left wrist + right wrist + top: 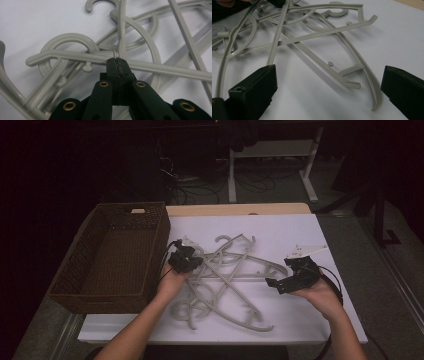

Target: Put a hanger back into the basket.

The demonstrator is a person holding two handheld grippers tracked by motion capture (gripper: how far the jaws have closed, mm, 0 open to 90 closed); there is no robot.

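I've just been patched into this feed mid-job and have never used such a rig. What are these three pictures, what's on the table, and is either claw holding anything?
No robot here: a person holds a black two-jaw claw in each hand. The high view looks down on the white table. The other two pictures come from cameras riding on the claws, looking along their jaws.

On the table lies a tangled pile of grey plastic clothes hangers, with a dark brown woven wicker basket at its left edge.

The left claw sits on the pile; in the left gripper view its jaws are pressed together against a grey hanger bar, though whether they pinch it I cannot tell. The right claw is open beside the pile, holding nothing.
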